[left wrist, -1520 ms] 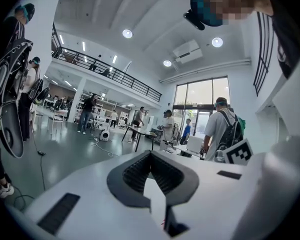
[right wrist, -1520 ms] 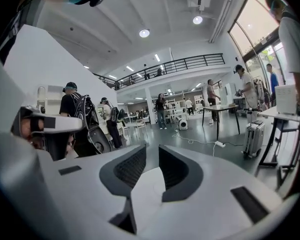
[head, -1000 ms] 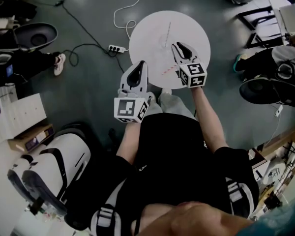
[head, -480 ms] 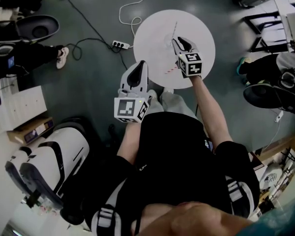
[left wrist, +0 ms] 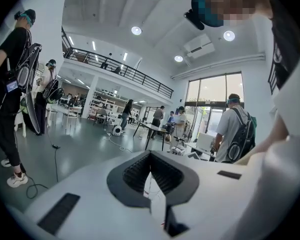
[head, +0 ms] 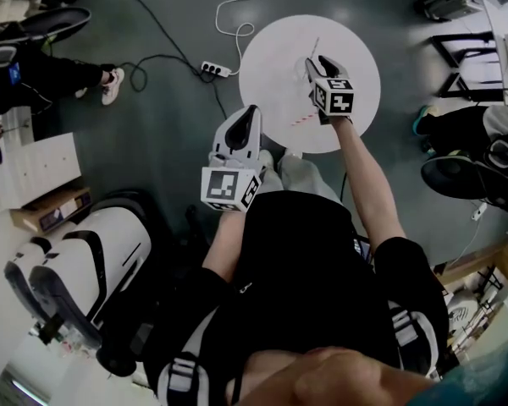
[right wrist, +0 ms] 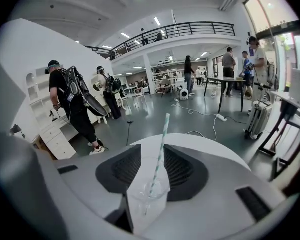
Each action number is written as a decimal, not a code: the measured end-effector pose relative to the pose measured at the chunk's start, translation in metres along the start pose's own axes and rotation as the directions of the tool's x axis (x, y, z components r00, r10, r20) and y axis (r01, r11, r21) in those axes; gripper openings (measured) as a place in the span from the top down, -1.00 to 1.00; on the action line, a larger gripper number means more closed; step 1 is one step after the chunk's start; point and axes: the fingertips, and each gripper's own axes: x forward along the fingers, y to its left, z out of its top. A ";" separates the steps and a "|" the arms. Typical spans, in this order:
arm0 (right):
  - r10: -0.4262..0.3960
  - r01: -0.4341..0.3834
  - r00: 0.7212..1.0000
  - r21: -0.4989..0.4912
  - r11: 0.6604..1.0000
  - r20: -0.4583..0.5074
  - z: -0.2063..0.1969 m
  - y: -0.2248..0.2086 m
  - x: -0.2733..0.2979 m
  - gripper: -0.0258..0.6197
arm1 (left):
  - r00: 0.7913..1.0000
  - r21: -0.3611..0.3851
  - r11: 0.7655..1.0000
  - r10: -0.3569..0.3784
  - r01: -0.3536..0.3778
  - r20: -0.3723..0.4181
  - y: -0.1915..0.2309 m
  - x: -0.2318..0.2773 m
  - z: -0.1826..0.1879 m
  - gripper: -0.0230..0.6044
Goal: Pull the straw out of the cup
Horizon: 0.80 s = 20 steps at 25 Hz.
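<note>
A clear plastic cup (right wrist: 149, 196) stands on the round white table (head: 271, 66), and a teal-striped straw (right wrist: 160, 144) leans upright in it. My right gripper (right wrist: 152, 150) has its jaws on either side of the cup. They are opening and do not press on it. In the head view that gripper (head: 316, 61) reaches over the table's middle, and the straw (head: 314, 47) sticks out beyond its tips. A red-striped straw (head: 300, 122) lies loose on the table behind it. My left gripper (head: 253, 111) hovers at the table's near-left edge, jaws together and empty.
A power strip (head: 213, 69) and its cables lie on the floor left of the table. A large white machine (head: 85, 277) and cardboard boxes (head: 42, 197) stand at the left, black chairs (head: 466, 155) at the right. Several people stand around the hall.
My right gripper has moved further out across the table and down to the cup, and its jaws have spread. The left gripper has stayed where it was.
</note>
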 end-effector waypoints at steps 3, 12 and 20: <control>-0.033 0.033 0.999 0.015 0.999 -0.023 0.001 -0.010 0.009 0.35 | 1.000 -0.003 1.000 0.009 -0.009 -0.003 0.003 -0.001 -0.003 0.90; -0.045 0.048 0.997 0.042 0.998 -0.064 -0.002 -0.016 0.029 0.32 | 0.997 -0.005 0.998 0.064 -0.064 -0.030 0.019 -0.012 -0.008 0.90; -0.069 0.072 0.995 0.047 0.996 -0.069 -0.003 -0.020 0.036 0.65 | 0.997 -0.008 0.997 0.071 -0.072 -0.024 0.020 -0.013 -0.006 0.90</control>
